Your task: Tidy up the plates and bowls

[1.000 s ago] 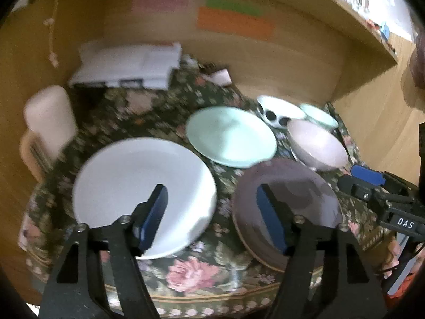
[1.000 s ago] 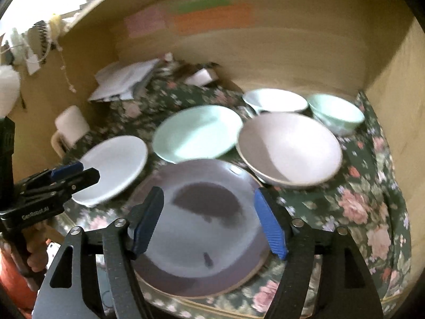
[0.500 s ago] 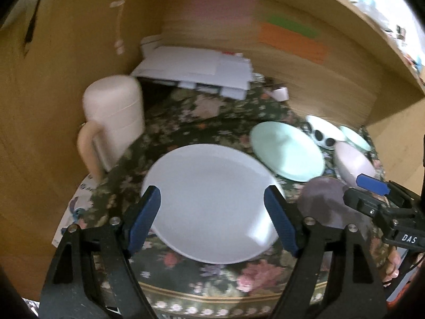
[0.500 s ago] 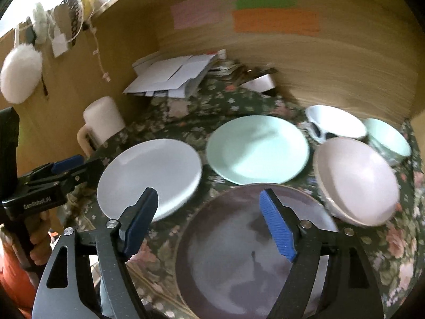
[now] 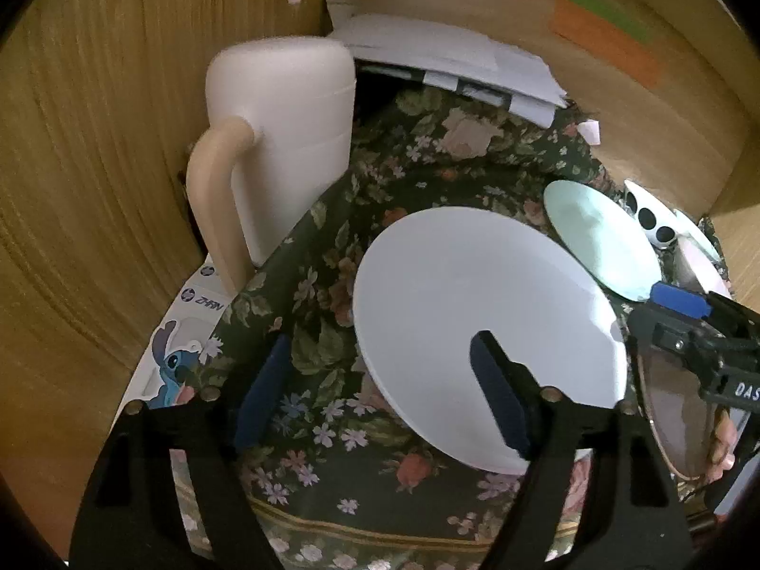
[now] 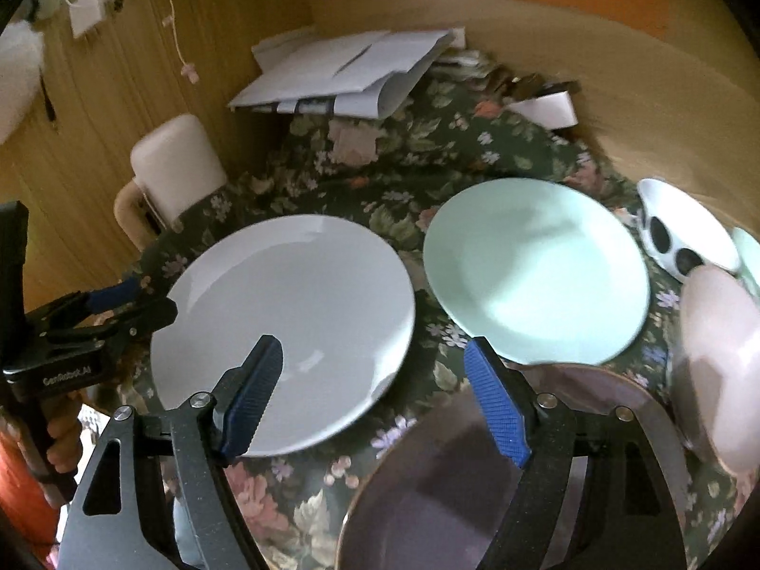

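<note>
While the white plate (image 6: 289, 327) lies flat and glossy on the floral cloth (image 6: 408, 156), beside the mint plate (image 6: 536, 270), I see my left gripper (image 5: 380, 396) spread wide at its near-left rim, clasping nothing. My right gripper (image 6: 375, 399) gapes equally wide over the plate's right edge, empty. Only part of the dark plate (image 6: 479, 489) and pink bowl (image 6: 722, 356) shows.

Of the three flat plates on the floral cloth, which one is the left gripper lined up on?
The white plate: the open left gripper straddles its near-left edge. The mint plate and brown plate lie farther right.
</note>
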A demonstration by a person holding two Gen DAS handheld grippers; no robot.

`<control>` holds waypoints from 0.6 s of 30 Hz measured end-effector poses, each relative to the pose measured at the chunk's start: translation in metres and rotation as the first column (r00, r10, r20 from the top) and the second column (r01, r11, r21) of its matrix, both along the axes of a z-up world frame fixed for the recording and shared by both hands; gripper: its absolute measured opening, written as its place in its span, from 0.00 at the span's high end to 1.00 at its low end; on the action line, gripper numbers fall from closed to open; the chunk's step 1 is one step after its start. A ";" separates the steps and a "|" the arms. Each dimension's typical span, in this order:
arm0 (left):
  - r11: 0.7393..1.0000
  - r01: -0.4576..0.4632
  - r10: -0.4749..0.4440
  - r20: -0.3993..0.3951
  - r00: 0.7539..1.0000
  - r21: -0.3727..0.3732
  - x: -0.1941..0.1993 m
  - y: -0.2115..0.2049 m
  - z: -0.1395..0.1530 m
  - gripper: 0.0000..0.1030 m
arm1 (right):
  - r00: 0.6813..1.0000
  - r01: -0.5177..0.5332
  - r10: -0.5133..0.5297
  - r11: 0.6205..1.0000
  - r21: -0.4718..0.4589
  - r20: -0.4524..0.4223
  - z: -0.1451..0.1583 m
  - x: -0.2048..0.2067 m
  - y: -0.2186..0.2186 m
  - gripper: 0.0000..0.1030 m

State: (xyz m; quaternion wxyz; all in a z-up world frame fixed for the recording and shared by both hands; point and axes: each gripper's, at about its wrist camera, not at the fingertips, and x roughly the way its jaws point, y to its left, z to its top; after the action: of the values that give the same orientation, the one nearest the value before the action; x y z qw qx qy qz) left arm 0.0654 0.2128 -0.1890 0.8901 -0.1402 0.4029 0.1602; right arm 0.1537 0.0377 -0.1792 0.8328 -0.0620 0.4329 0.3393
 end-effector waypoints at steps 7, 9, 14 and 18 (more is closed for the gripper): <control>0.999 0.023 -0.024 -0.021 0.999 -0.027 0.010 0.008 -0.009 0.48 | 0.998 -0.019 0.017 0.999 -0.035 -0.058 -0.014 0.015 0.018 0.45; 0.999 0.031 -0.032 -0.028 0.999 -0.034 0.011 0.009 -0.010 0.52 | 0.997 -0.021 0.017 0.999 -0.049 -0.075 -0.020 0.019 0.022 0.54; 0.996 0.054 -0.057 -0.047 0.997 -0.073 0.016 0.012 -0.016 0.64 | 0.989 -0.020 0.010 0.998 -0.066 -0.147 -0.033 0.032 0.026 0.65; 0.990 0.080 -0.085 -0.038 0.996 -0.120 0.019 0.013 -0.019 0.69 | 0.983 -0.017 0.005 0.998 -0.060 -0.184 -0.037 0.038 0.026 0.68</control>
State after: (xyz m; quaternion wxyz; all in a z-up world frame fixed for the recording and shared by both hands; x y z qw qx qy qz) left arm 0.0843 0.2255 -0.2081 0.8773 -0.1722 0.4363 0.1020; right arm 0.1915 0.0639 -0.2160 0.7851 -0.0583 0.5179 0.3347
